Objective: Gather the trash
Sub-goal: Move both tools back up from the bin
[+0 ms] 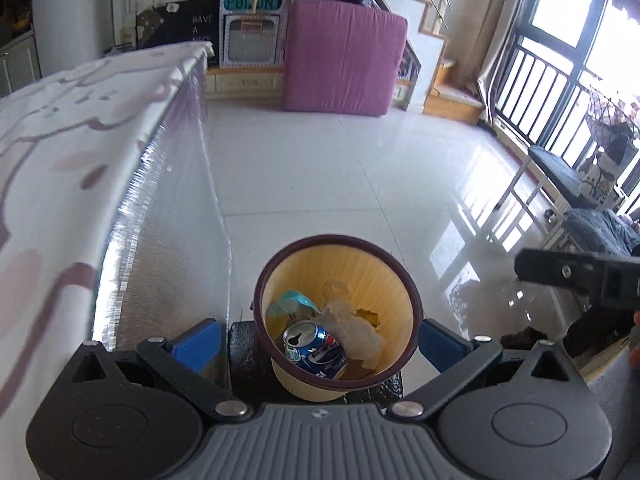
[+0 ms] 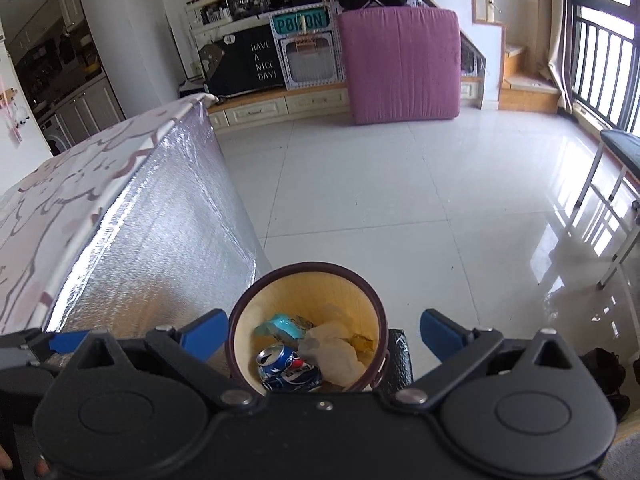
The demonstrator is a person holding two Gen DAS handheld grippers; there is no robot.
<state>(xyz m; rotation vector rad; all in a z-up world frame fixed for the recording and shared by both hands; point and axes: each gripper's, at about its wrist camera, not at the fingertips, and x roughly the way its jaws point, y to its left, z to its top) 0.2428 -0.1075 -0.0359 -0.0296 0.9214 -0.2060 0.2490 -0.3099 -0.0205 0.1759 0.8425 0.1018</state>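
A yellow trash bin with a dark purple rim (image 1: 276, 268) (image 2: 248, 300) stands on the floor beside the table. Inside lie a crushed blue Pepsi can (image 1: 314, 350) (image 2: 288, 368), a teal wrapper (image 1: 292, 304) (image 2: 282, 326), crumpled whitish paper (image 1: 356, 334) (image 2: 336, 354) and a small yellow scrap (image 1: 368, 316). My left gripper (image 1: 320, 340) hovers above the bin, open and empty, blue fingertips (image 1: 200, 344) either side of it. My right gripper (image 2: 322, 336) is also open and empty above the bin. The right gripper's body shows in the left wrist view (image 1: 576, 276).
A table with a patterned cloth and silvery foil side (image 1: 160, 200) (image 2: 160, 220) stands to the left of the bin. A glossy white tile floor (image 1: 340, 168) stretches ahead. A purple mattress (image 2: 404, 64) leans at the back. A bench (image 2: 620, 148) stands by the window at right.
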